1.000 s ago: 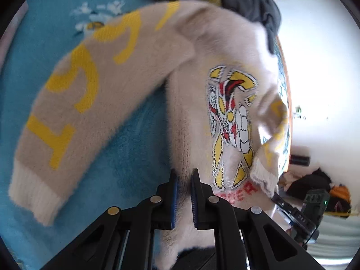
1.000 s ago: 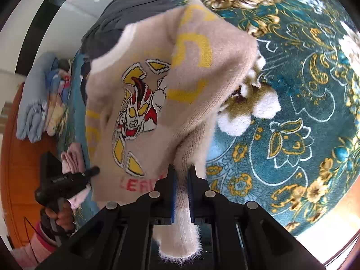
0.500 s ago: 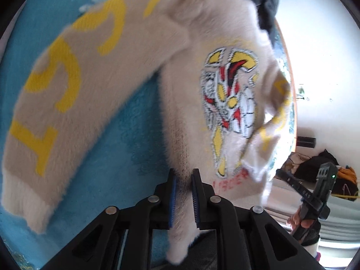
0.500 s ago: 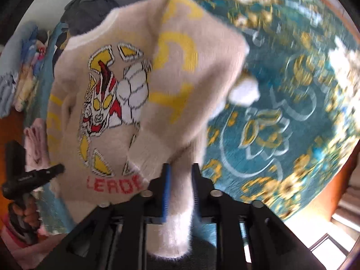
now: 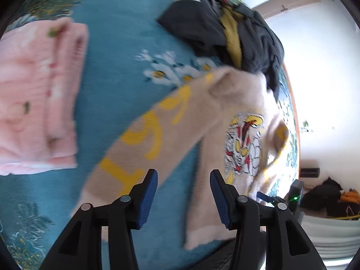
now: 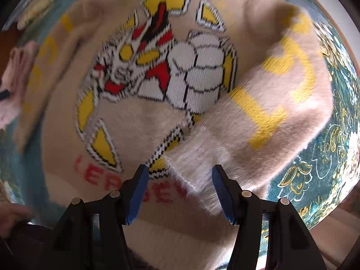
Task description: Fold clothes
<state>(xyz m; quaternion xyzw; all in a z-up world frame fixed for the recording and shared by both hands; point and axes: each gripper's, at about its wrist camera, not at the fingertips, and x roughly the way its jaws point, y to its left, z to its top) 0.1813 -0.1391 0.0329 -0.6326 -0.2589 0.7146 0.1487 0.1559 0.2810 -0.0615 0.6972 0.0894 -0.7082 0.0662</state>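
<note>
A fluffy beige sweater [image 6: 139, 123] with a knitted robot figure and yellow letters lies on the teal floral blanket [image 5: 108, 103]. In the right wrist view a sleeve [image 6: 270, 112] is folded across its front, its cuff under my right gripper [image 6: 180, 180]. That gripper points down, its jaws opening, and the pads do not press the cuff. In the left wrist view the other sleeve [image 5: 144, 139] stretches toward the lower left. My left gripper [image 5: 183, 193] hovers above the sweater's edge, its jaws opening over blanket with nothing pinched.
A folded pink knit [image 5: 38, 94] lies on the blanket at the left. A dark grey heap with a yellow piece [image 5: 231, 31] sits beyond the sweater. The blanket's edge [image 5: 294, 135] runs along the right, with floor and bags beyond it.
Both grippers have let go of the sweater and opened. The sweater dropped flat onto the blanket. The right gripper swung down over it; the left pulled back, bringing the pink knit into view.
</note>
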